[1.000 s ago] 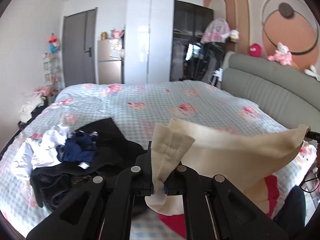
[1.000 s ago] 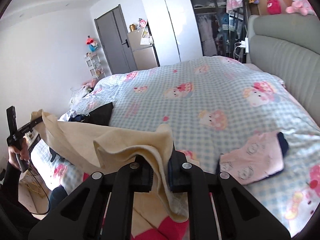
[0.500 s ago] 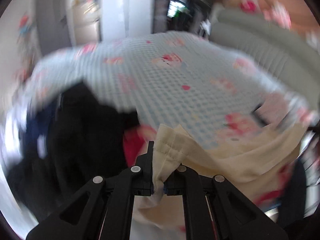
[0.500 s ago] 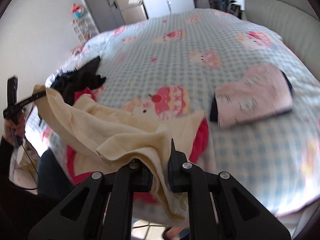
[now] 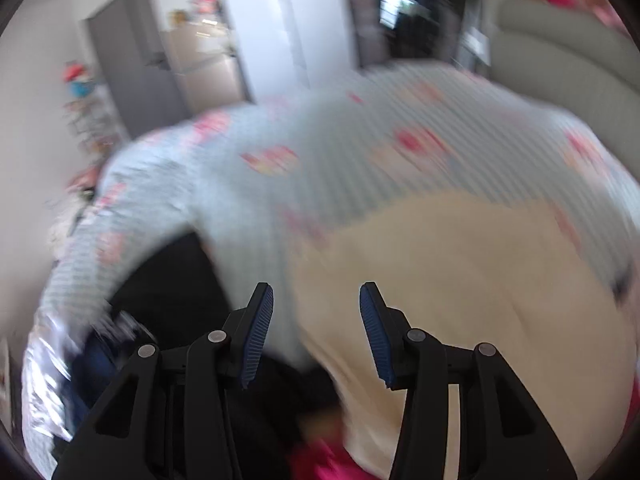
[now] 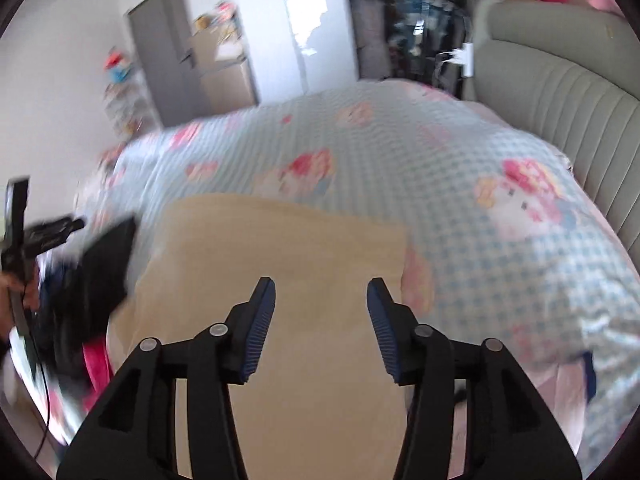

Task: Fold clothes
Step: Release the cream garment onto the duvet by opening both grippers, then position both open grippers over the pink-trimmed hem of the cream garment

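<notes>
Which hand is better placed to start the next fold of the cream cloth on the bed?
Probably the right. The right tongs hang over the cream cloth, opening, nothing gripped. The left tongs sit at its edge, half over the dark clothes, also opening.

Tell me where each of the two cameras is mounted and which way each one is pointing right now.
Left wrist: sits on the left gripper, looking down over its opening, empty jaws at the cream garment and dark clothes pile.
Right wrist: sits on the right gripper, jaws opening and empty, above the same garment; the left gripper and the hand holding it show at the left edge.
Shared: the garment, checked bedspread, grey headboard.
</notes>
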Tool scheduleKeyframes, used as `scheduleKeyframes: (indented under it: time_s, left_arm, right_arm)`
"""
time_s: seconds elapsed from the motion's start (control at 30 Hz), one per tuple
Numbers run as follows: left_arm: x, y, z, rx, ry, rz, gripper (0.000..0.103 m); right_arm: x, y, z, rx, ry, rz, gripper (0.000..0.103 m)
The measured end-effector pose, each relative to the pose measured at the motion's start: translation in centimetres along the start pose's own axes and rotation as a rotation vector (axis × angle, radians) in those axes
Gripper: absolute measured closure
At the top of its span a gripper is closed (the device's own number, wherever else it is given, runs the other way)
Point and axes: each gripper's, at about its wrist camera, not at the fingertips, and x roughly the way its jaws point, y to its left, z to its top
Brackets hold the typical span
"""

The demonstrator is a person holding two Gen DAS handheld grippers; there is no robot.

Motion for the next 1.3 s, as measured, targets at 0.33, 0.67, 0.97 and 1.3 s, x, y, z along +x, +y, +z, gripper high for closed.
scheduleKeyframes:
  time_s: [0.33,0.67,0.97,1.3]
  left_arm:
    - [-6.8,-11.6,-18.3,-0.078,0.066,-0.309,0.057]
    - [-7.1,-13.2,-26.4,-0.168,0.234,-0.302,0.057]
    - [-9.4,-13.7,-30.2,-0.230,0.244,-0.280,0.056]
    - [-11.6,-12.9,-30.6,-0.311,0.202,-0.391,0.055]
  right_arm:
    - [-2.8,5.1,-17.5,0.087,0.179,0.134,0.054]
    - [-2.6,7.7,-26.9,0.087,0.296,0.088,0.054]
    - [-4.2,7.8,-31.0,0.108,0.289,0.100,0.053]
    - [-7.8,6.1,-33.5,0.165,0.245,0.111,0.053]
